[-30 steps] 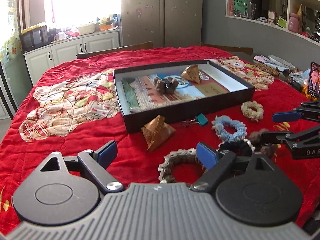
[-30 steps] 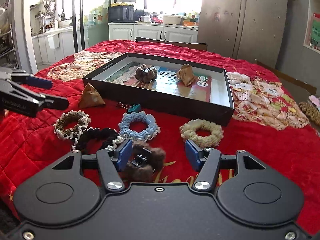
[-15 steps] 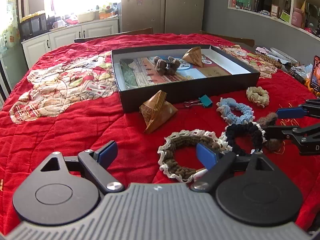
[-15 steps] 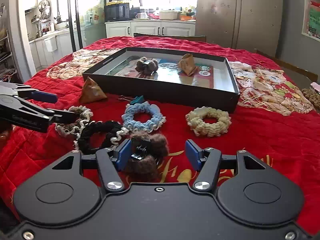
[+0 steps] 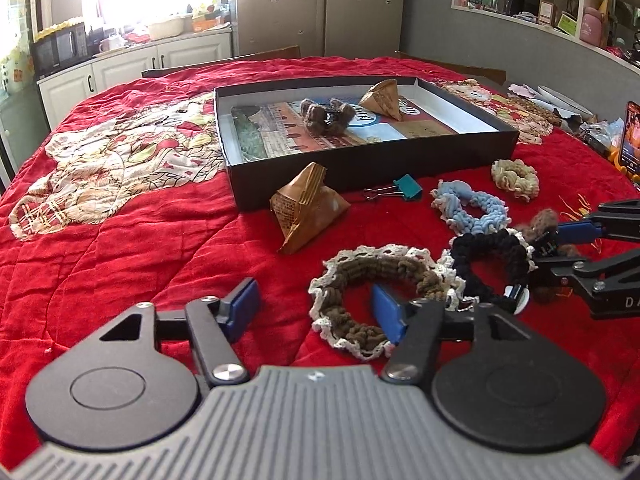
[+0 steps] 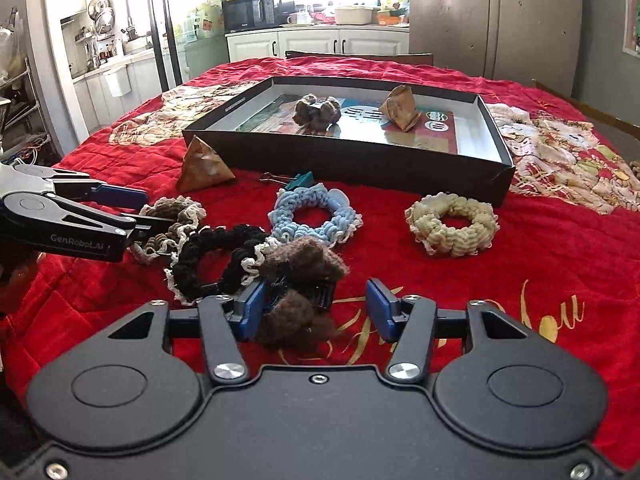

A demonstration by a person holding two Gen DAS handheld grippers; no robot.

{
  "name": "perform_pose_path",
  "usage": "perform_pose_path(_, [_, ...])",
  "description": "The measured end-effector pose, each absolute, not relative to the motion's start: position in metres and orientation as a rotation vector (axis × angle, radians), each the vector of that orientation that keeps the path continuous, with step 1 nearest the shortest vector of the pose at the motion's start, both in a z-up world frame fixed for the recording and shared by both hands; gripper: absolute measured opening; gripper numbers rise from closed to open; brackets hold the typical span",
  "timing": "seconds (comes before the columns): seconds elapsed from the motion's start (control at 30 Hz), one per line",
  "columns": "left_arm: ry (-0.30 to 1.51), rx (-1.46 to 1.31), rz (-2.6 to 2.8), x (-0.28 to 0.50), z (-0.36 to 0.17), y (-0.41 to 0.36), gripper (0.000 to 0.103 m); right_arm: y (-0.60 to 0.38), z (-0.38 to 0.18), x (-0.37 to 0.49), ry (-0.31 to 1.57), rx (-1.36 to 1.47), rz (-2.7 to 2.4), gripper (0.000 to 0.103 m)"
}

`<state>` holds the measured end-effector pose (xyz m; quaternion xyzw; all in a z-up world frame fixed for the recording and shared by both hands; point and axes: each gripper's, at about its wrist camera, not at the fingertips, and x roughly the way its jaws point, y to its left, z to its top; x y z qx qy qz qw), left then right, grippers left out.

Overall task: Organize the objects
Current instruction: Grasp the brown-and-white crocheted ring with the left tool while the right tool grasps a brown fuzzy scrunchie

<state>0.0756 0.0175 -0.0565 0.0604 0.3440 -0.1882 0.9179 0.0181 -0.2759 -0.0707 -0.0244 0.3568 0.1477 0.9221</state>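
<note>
A black box (image 5: 400, 156) (image 6: 360, 160) holds a brown fuzzy hair clip (image 5: 326, 114) and a paper pyramid (image 5: 382, 100). In front of it lie another paper pyramid (image 5: 306, 210), a teal binder clip (image 5: 406, 188), and brown (image 5: 380, 280), black (image 5: 490, 258), blue (image 5: 470, 208) and cream (image 5: 514, 174) scrunchies. My left gripper (image 5: 316, 306) is open, its right finger inside the brown scrunchie's ring. My right gripper (image 6: 318, 308) is open around a second brown fuzzy clip (image 6: 300, 280), which touches its left pad (image 6: 252, 308).
A red quilt (image 5: 120, 240) covers the table. A phone (image 5: 630, 140) and clutter sit at the far right edge. Kitchen cabinets and a fridge stand beyond the table.
My left gripper has come down and forward over the brown scrunchie. My right gripper has moved forward, so the fuzzy clip now lies between its fingers.
</note>
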Motion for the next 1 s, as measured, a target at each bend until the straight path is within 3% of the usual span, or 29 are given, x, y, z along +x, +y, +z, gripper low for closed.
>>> perform_pose_path(0.3, [0.706,0.135,-0.410,0.0733,-0.0554,0.0133,0.048,-0.2691,-0.0717,0.0162,0.729,-0.082,0.328,0.034])
perform_pose_path(0.67, [0.698,0.145,-0.424,0.0696,-0.0545,0.0093,0.021,-0.2665,-0.0718,0.0137,0.718,-0.100,0.330,0.033])
perform_pose_path(1.0, [0.692,0.142,-0.424,0.0694,-0.0520,0.0109,0.014,-0.2664,-0.0711,0.0131,0.715,-0.102,0.334,0.033])
